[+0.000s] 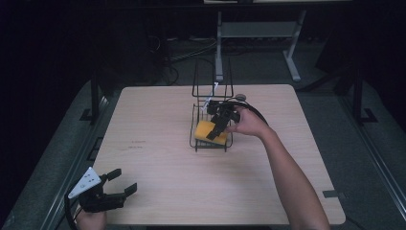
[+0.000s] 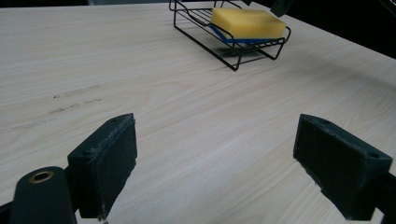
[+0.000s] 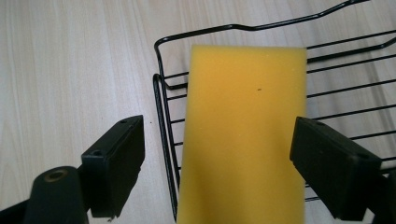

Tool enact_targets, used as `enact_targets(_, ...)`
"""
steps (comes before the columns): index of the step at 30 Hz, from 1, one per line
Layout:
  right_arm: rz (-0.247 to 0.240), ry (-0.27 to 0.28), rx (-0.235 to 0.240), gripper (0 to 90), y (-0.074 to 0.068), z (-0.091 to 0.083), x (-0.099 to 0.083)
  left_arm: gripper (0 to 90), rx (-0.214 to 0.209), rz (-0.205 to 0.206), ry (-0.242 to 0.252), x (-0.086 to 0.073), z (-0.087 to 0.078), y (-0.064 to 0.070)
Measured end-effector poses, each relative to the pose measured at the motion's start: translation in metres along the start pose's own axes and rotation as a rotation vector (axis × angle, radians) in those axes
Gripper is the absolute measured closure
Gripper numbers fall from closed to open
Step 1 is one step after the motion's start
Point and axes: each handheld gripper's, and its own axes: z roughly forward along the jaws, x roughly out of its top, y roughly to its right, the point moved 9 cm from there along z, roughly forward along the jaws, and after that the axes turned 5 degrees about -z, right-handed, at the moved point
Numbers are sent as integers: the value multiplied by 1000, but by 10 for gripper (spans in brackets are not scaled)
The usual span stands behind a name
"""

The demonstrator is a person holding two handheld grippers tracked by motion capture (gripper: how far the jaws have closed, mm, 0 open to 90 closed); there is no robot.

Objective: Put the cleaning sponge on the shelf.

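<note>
Presently noted, all positions taken from the wire rack:
Wire rack point(image 1: 211, 125): stood black on the wooden table point(image 1: 158, 143), past its middle on the far side, with a tall wire back.
Sponge point(image 1: 205, 129): yellow with a blue underside – lay in the rack's tray, tilted, one end riding over the near rim.
Right gripper point(image 1: 215, 132): hung directly above the rack, held by the right hand point(image 1: 249, 123); jaws spread wide, one on each side of the sponge, no contact visible.
Left gripper point(image 1: 121, 181): sat well apart from the rack, at the table's near left corner – jaws spread, bare tabletop between them.
</note>
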Motion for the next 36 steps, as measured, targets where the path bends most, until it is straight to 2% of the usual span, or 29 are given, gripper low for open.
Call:
enact_targets(13, -18, -1, -3, 176, -7, -5, 3, 128, 0, 0, 0, -1, -1, 1)
enact_targets(18, 7, 7, 23, 176, -13, -3, 1, 128, -3, 2, 0, 0, -1, 1)
enact_targets(28, 13, -2, 37, 176, -17, 2, -4, 128, 0, 1, 1, 0, -2, 0)
enact_targets(36, 13, 19, 51, 176, -27, 5, -2, 128, -3, 3, 1, 0, -1, 2)
